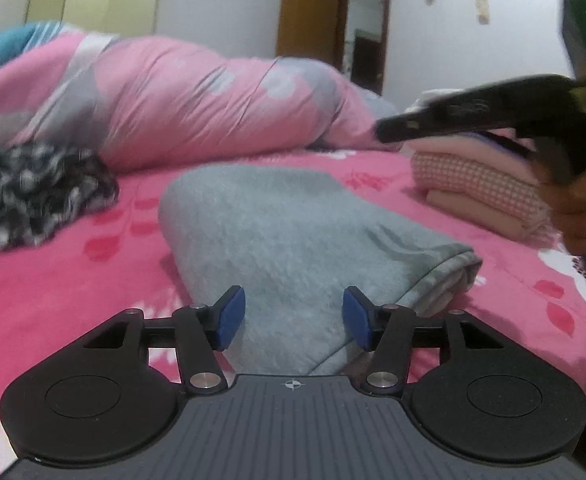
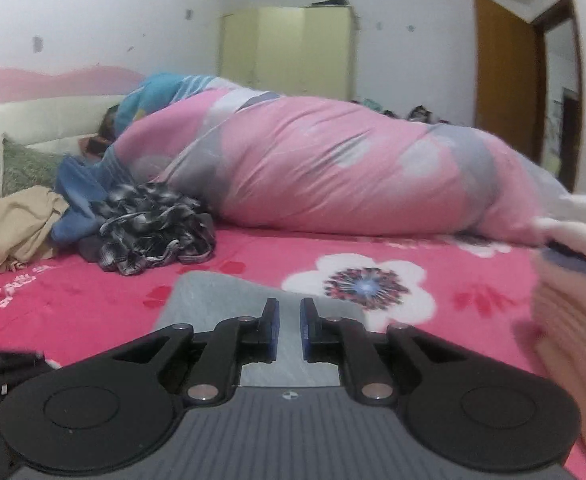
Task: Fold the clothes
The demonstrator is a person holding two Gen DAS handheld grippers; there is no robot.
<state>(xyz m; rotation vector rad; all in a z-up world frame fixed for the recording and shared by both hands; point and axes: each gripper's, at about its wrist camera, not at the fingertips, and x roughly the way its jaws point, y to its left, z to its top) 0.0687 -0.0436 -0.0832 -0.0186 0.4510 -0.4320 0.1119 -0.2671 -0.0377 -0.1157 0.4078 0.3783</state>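
Note:
A folded grey fleece garment [image 1: 293, 240] lies on the pink flowered bed sheet [image 1: 53, 292]. My left gripper [image 1: 293, 318] is open and empty, its blue pads either side of the garment's near end, just above it. My right gripper [image 2: 289, 330] is open with a narrow gap between the pads and holds nothing; the grey garment [image 2: 213, 300] lies under and beyond it. In the left wrist view the right gripper [image 1: 389, 128] shows from the side at the right, raised above the bed.
A rolled pink and grey duvet [image 2: 333, 172] runs across the back of the bed. A black and white garment [image 2: 153, 232], a blue one [image 2: 77, 200] and a beige one [image 2: 17, 228] lie crumpled at left. A stack of folded clothes [image 1: 481, 184] sits at right.

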